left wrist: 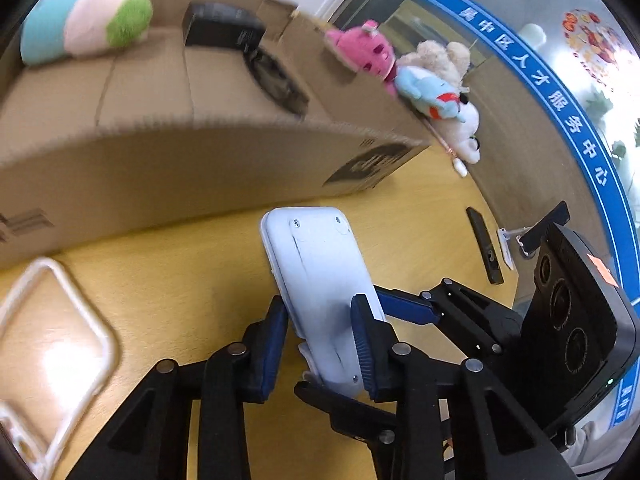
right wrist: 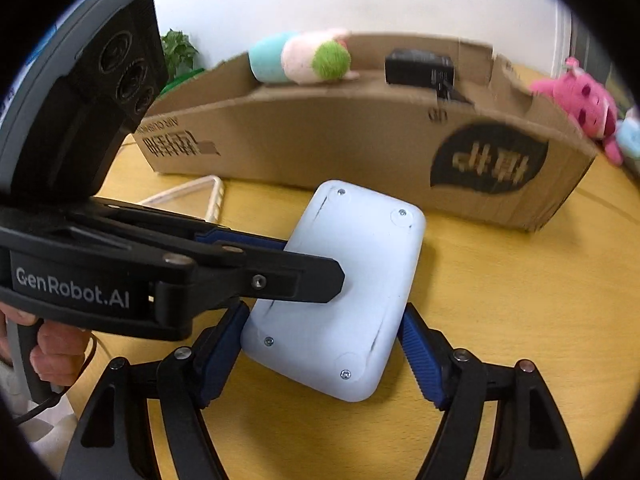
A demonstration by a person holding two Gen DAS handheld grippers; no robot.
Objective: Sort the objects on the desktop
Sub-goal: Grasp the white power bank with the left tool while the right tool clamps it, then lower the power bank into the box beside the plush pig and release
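Blue pads of my left claw (left wrist: 320, 344) sit nearest the left wrist camera, pinching the near end of the pale blue device (left wrist: 320, 264) across its thin edges. It lies back-side up over the yellow table (left wrist: 180, 272), just in front of the cardboard box (left wrist: 160, 168). Its shell looks like hard, smooth plastic, so I judge it stiff, fairly light and somewhat slippery.

From the right wrist camera, my right claw (right wrist: 320, 352) is spread wide around the same device (right wrist: 340, 300), pads against or just beside its long sides; I cannot tell which. My left claw (right wrist: 304, 264) reaches in from the left and grips its side edge. The flat long edges seem the safest hold, away from the rounded corners.
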